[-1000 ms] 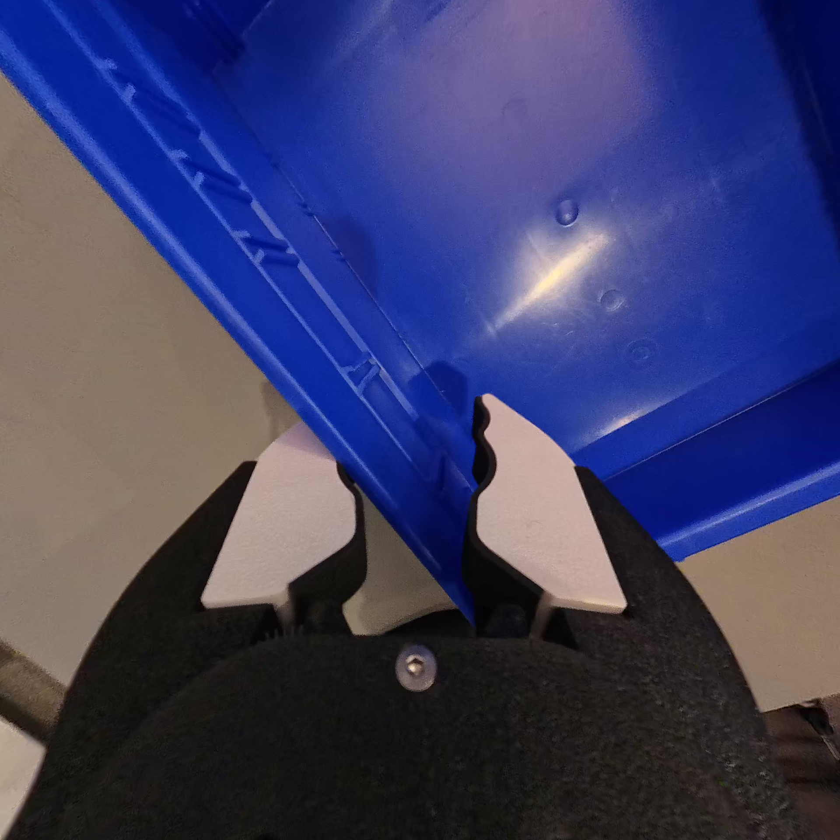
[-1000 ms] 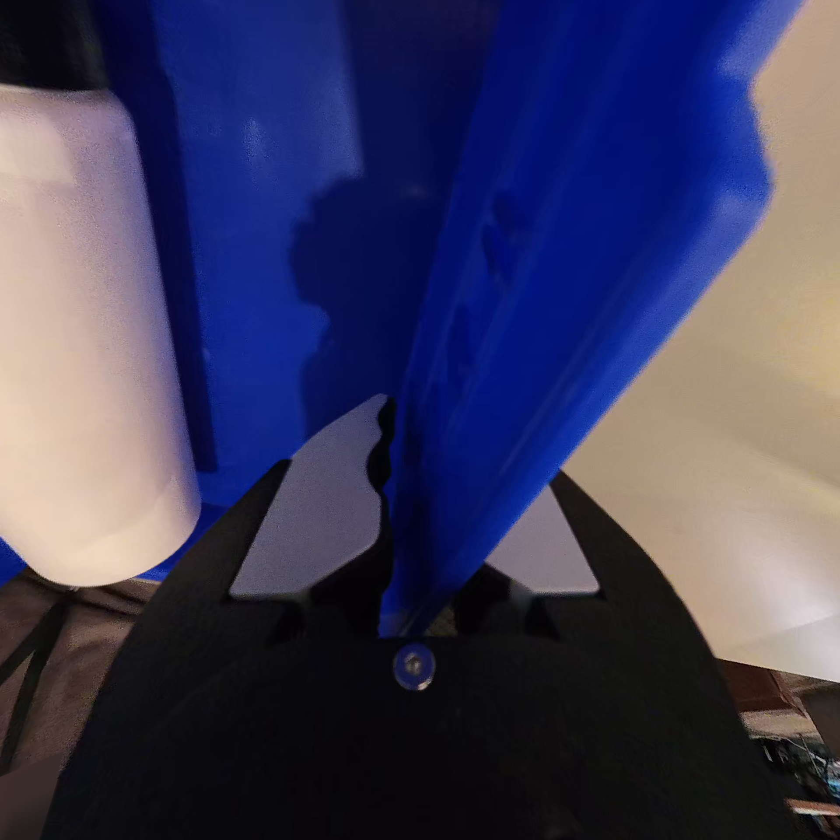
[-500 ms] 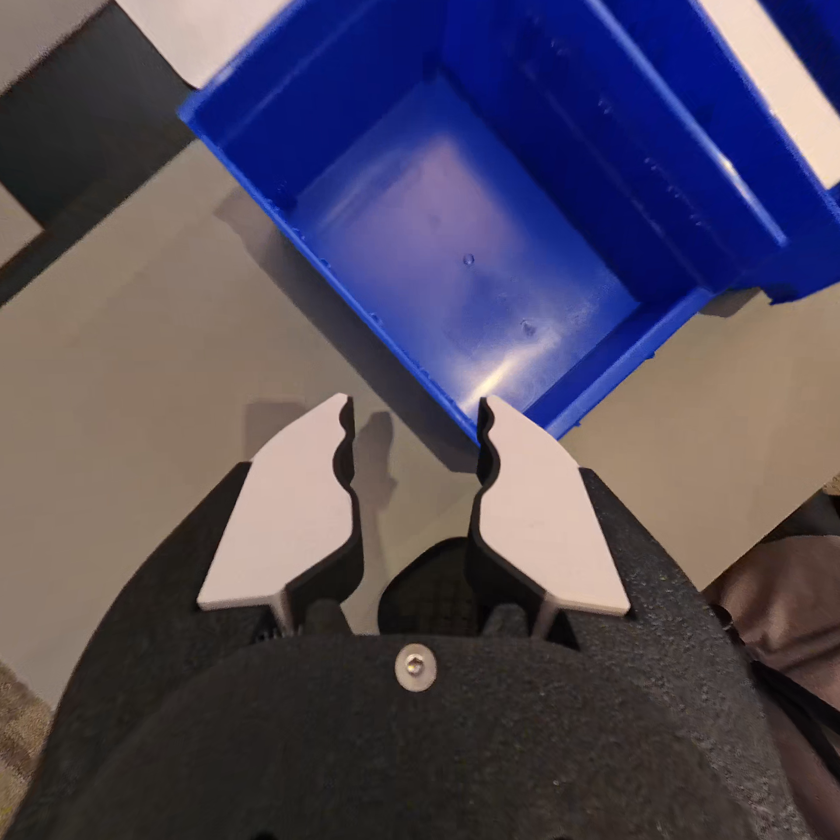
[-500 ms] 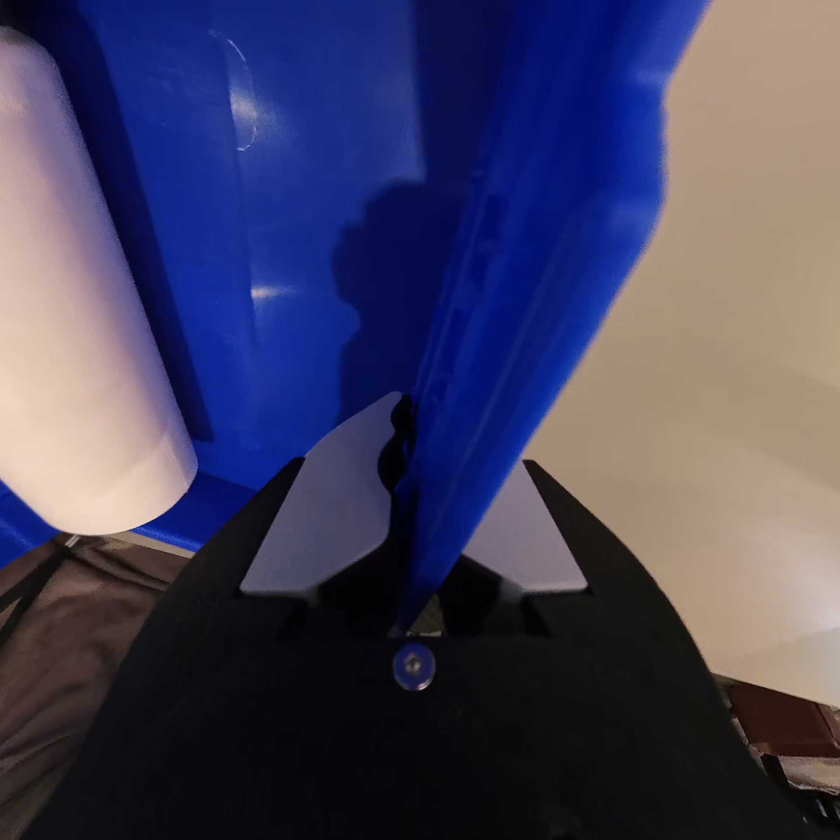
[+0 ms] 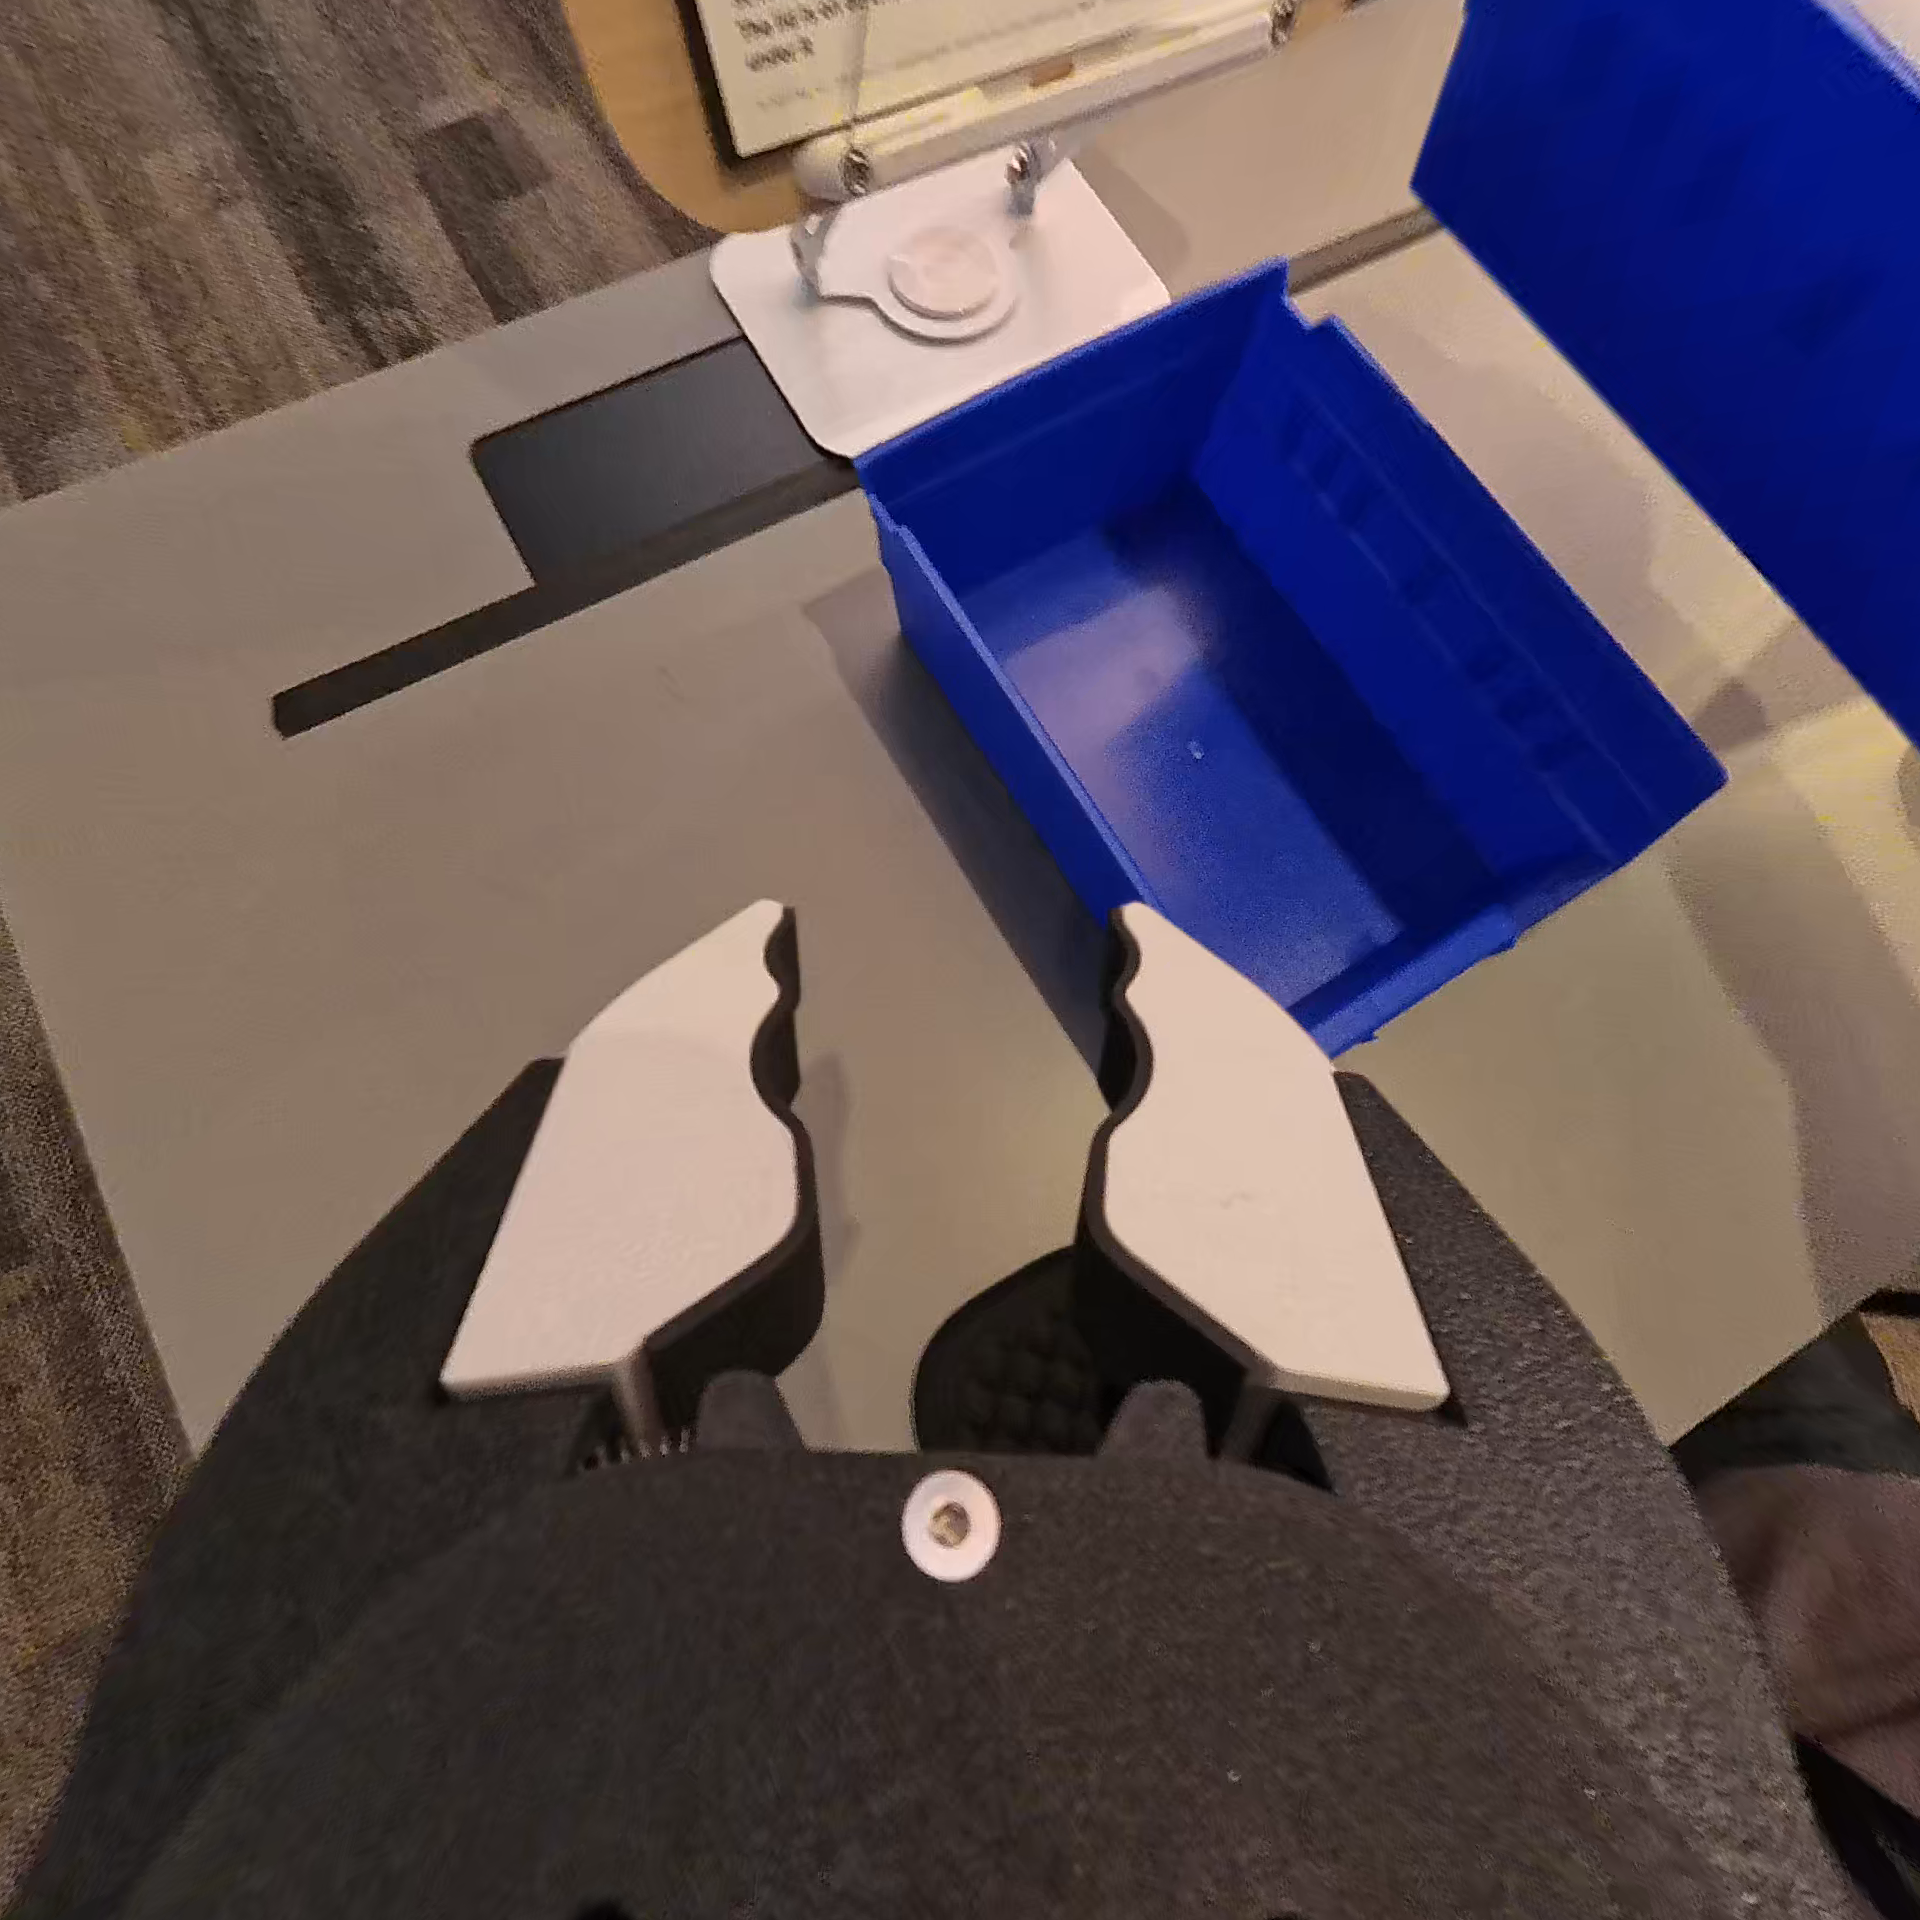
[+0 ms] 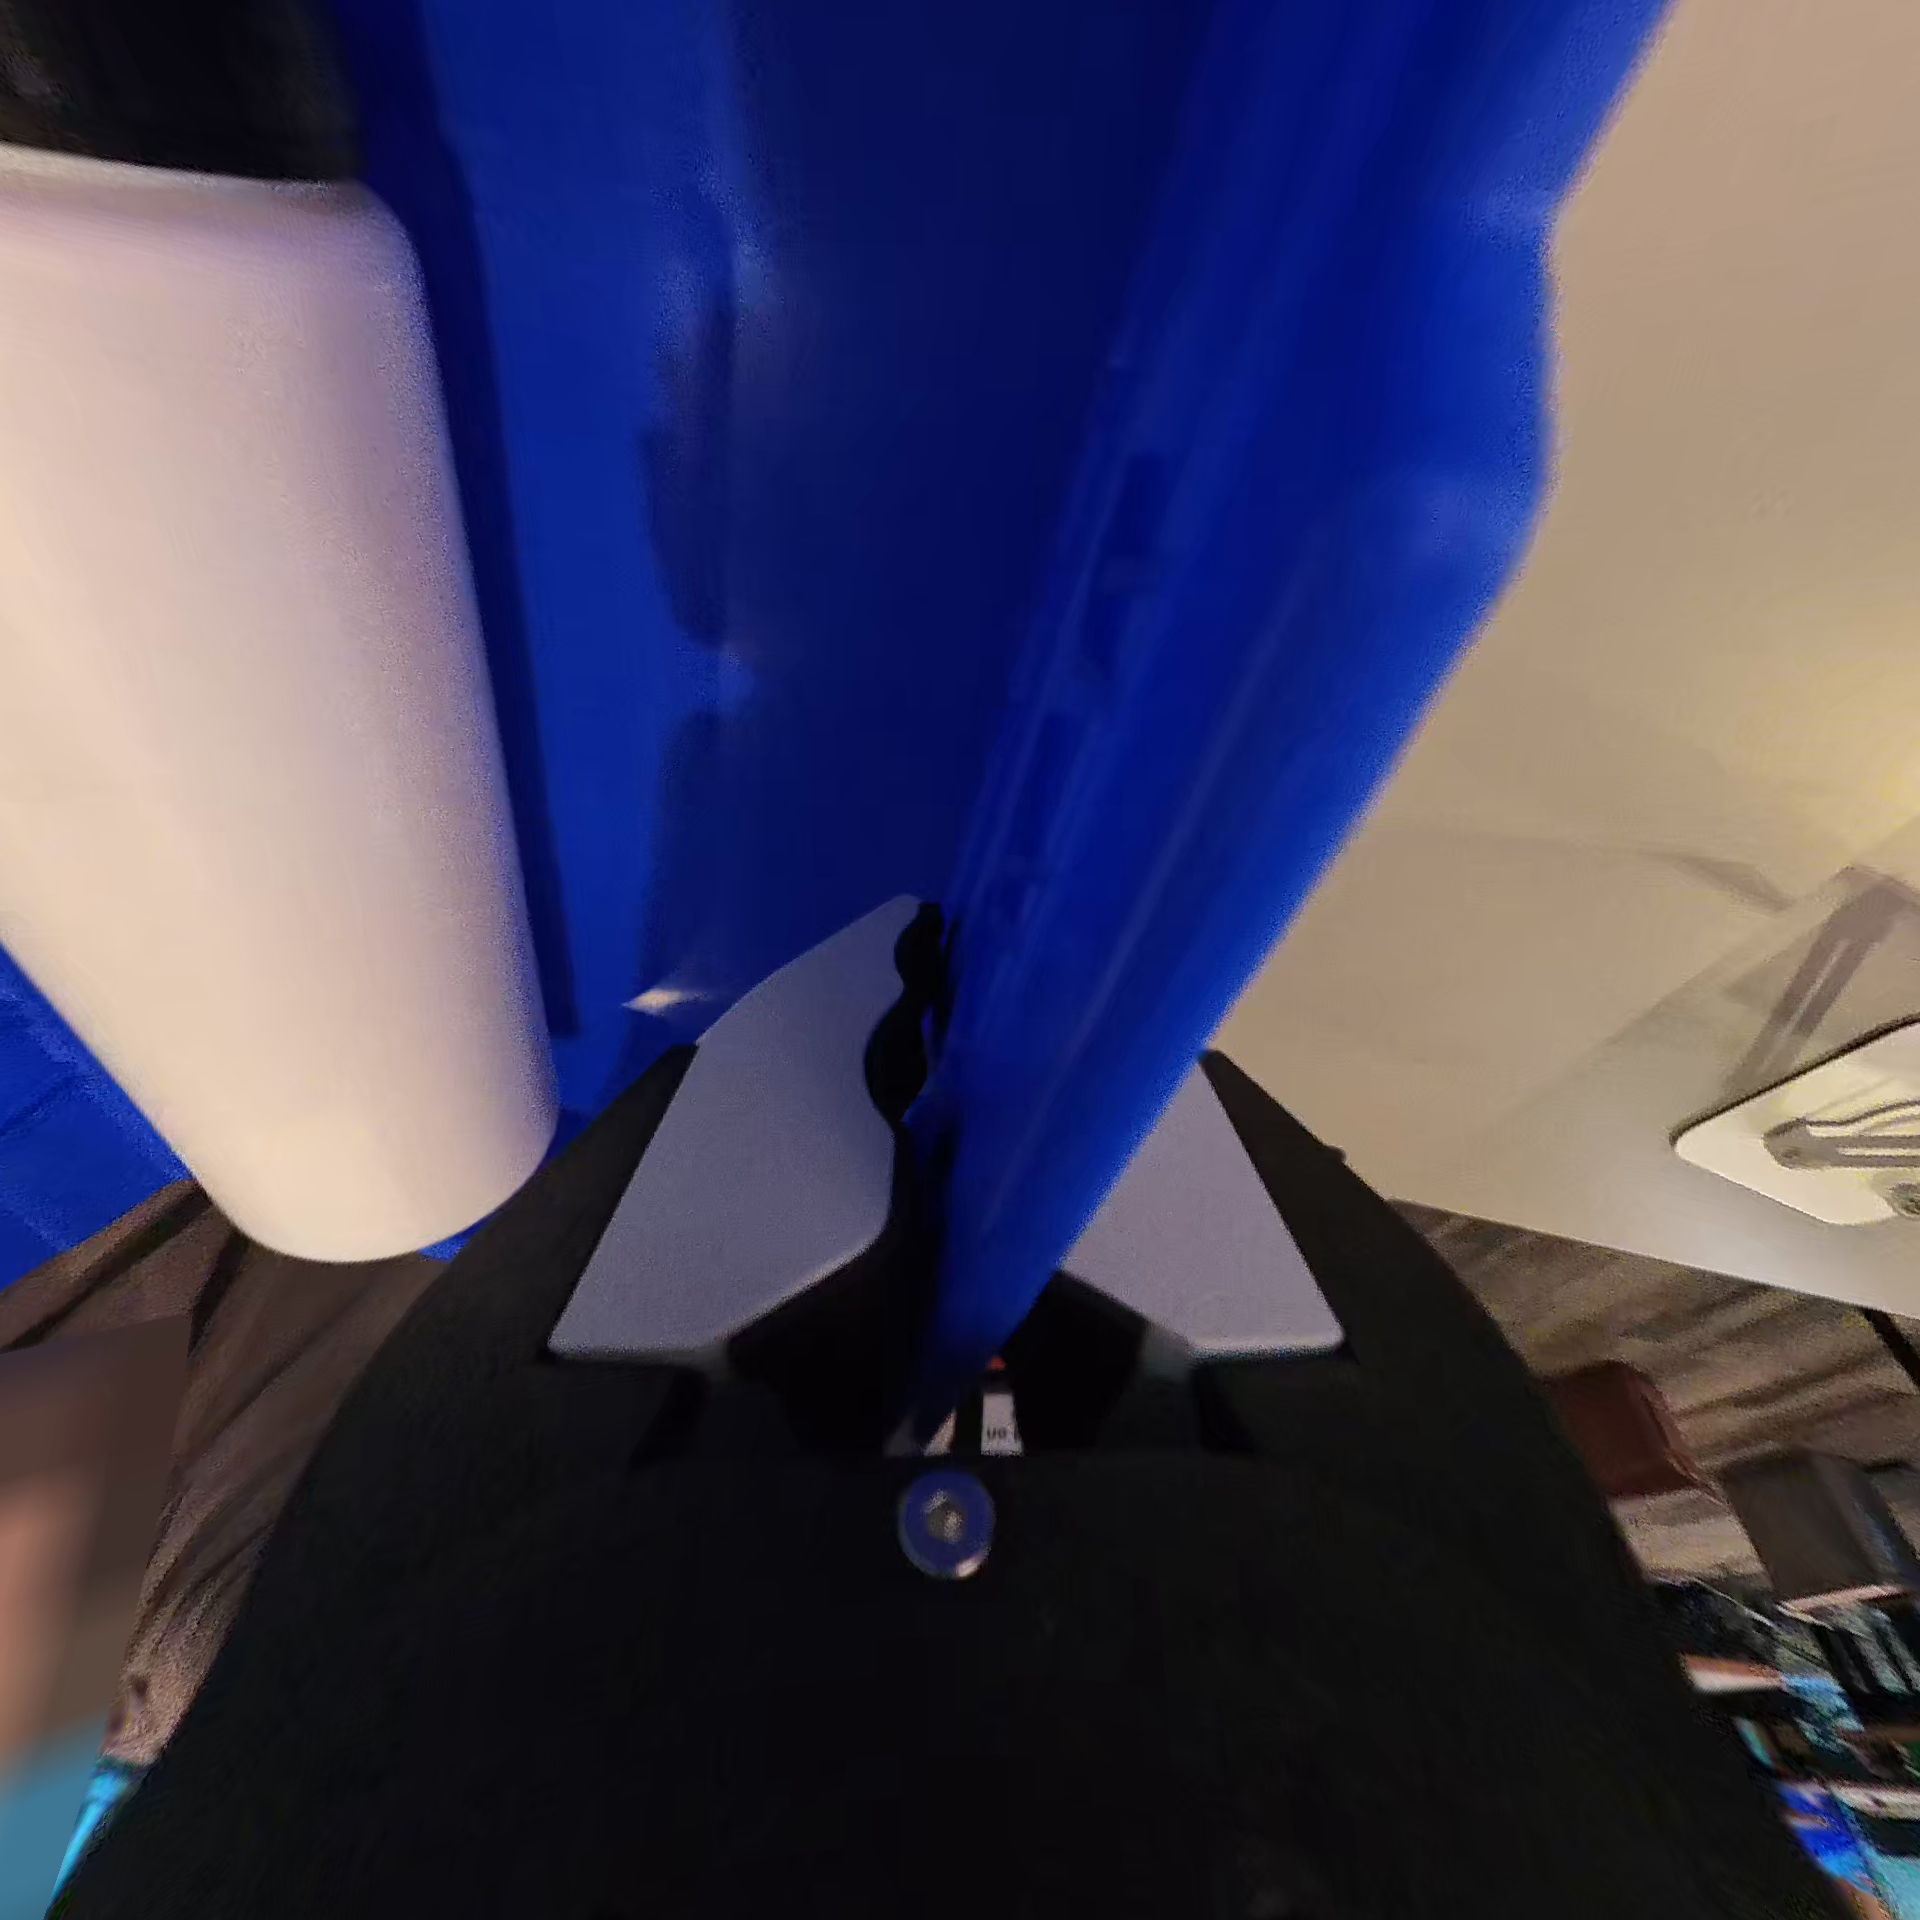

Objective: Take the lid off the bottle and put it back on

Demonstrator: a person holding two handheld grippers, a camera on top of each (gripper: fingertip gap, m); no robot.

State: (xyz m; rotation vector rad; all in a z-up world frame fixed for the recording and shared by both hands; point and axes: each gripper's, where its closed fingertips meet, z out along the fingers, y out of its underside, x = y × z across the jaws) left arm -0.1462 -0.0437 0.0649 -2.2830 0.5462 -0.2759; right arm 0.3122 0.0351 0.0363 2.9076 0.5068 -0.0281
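Observation:
A white bottle [image 6: 229,675] lies inside a blue bin [image 6: 1247,520], at the left of the right wrist view; its far end [image 6: 177,83] looks dark and blurred. My right gripper [image 6: 956,935] is shut on that bin's side wall, one finger inside and one outside. The same bin [image 5: 1714,260] shows lifted at the top right of the left wrist view. My left gripper [image 5: 951,925] is open and empty above the grey table [image 5: 416,831], just short of a second, empty blue bin [image 5: 997,675].
A white stand base with a round disc [image 5: 935,301] sits behind the empty bin, below a board on a wooden surface. A dark slot [image 5: 623,499] cuts into the table at the back left. Carpet lies beyond the table's left edge.
My left gripper let go of the empty bin's wall, drew back and rose. My right gripper still grips its bin, and the bottle has shifted within it.

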